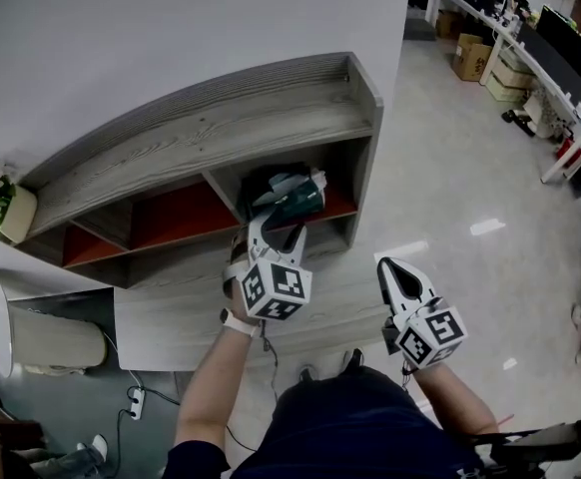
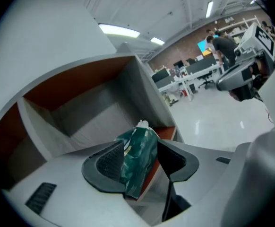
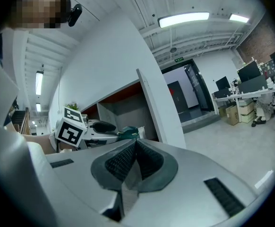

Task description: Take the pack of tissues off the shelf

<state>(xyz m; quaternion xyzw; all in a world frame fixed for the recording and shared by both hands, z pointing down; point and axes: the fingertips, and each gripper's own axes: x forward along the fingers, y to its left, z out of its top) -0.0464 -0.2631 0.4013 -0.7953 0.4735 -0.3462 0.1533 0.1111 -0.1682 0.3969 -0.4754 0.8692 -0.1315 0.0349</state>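
Note:
The dark green pack of tissues (image 1: pixel 297 195) lies at the front of the right-hand compartment of the grey wooden shelf (image 1: pixel 201 128), on its red floor. My left gripper (image 1: pixel 276 216) reaches into that compartment. In the left gripper view the pack (image 2: pixel 138 161) stands between the jaws of the left gripper (image 2: pixel 140 145), resting against the left pad (image 2: pixel 108 161), with a gap to the right pad. My right gripper (image 1: pixel 390 267) hangs to the right, outside the shelf, with its jaws meeting and nothing in them. The right gripper view shows the pack (image 3: pixel 128 133) and the left gripper (image 3: pixel 97 126).
A potted plant (image 1: pixel 1 203) stands on the shelf's left end. A white bin (image 1: pixel 31 337) and a power strip (image 1: pixel 136 402) are on the floor at the left. Desks with monitors (image 1: pixel 560 53) and cardboard boxes (image 1: pixel 470 56) line the far right.

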